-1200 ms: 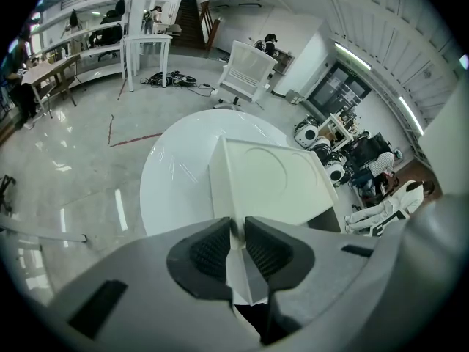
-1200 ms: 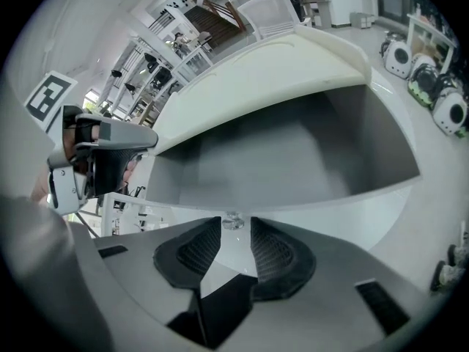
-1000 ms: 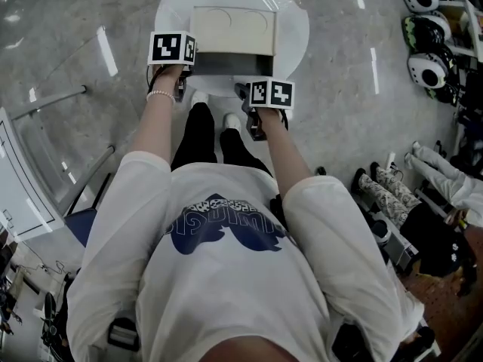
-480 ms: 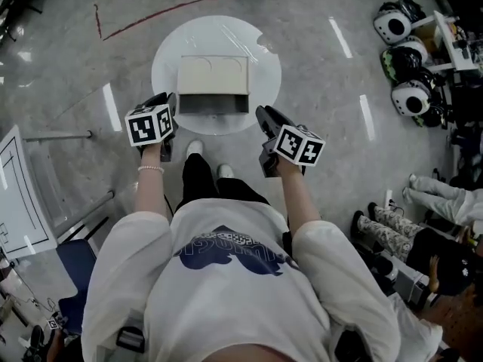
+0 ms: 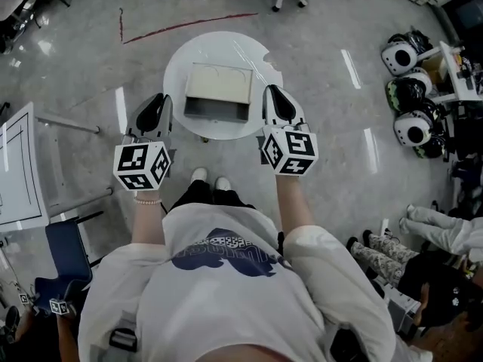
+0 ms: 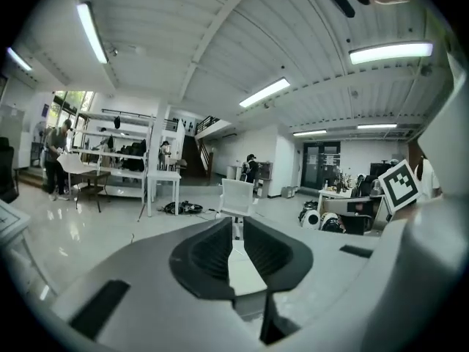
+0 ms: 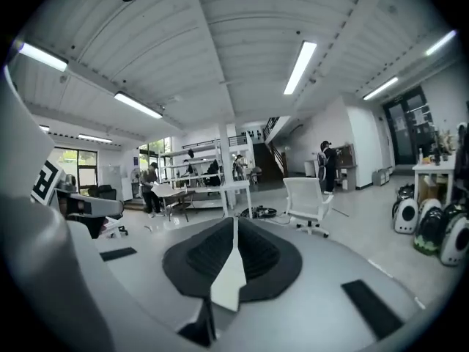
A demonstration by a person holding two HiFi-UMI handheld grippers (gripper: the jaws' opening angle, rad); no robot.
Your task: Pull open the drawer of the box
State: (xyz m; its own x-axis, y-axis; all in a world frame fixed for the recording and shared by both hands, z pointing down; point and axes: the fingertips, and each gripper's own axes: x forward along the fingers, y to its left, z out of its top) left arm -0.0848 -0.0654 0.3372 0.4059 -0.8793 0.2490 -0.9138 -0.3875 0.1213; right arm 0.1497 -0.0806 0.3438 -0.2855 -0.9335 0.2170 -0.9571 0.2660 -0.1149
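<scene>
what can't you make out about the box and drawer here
- Inside the grey drawer of the beige rectangular box: head view, too small and dark to tell contents or handle.
- Box's front face: head view looks steeply down; both gripper views look across the room, missing it.
- Base of the round white table: head view, hidden under its top.

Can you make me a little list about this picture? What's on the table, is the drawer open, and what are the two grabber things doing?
table: round white table in front of the person
box: beige box in the middle of the table
drawer: drawer looks pulled out toward the person
left gripper: left gripper left of the box, touching nothing; jaws slightly apart, just been closing, nothing between them
right gripper: right gripper right of the box, touching nothing; jaws together, just been closing, nothing between them
</scene>
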